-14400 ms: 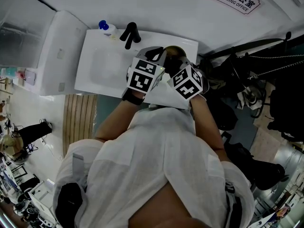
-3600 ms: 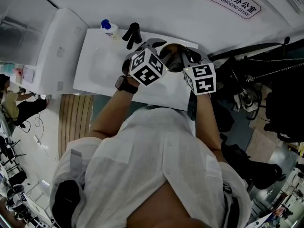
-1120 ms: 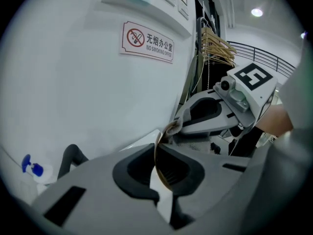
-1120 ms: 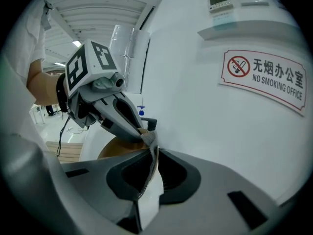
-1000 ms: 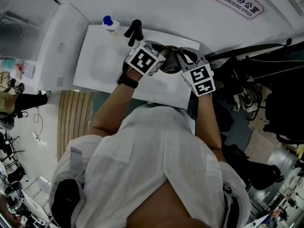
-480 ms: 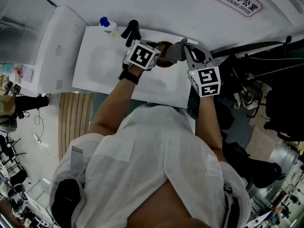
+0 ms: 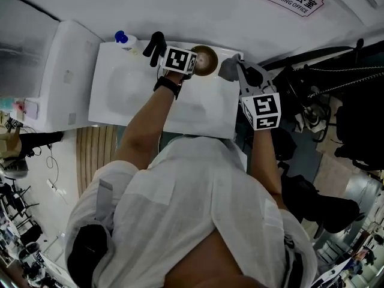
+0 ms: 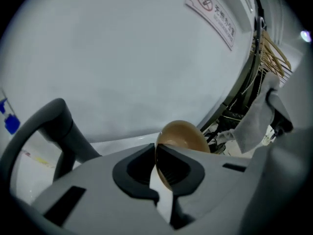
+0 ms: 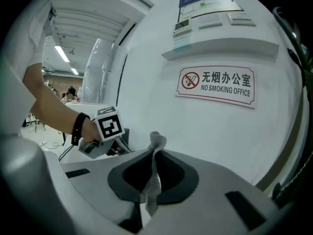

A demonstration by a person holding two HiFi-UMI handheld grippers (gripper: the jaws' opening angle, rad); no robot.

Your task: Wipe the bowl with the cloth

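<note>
At the counter's [image 7: 198, 110] back edge, the left gripper [image 7: 193, 62] pinches the bowl's [image 7: 205, 59] rim, jaws shut on it. Past the right edge, the right gripper [image 7: 239, 71] clamps the cloth [image 7: 228, 69]. To wipe well, probably hold the rim firmly and bring the cloth inside the bowl.

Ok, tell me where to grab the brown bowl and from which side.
Take it by the rim: the brown bowl is round and thin-walled, so pinch the wall, one jaw inside, one outside. Come from its left in the head view, as the left tool does now, shut on that edge; that leaves the hollow free for the cloth.
</note>
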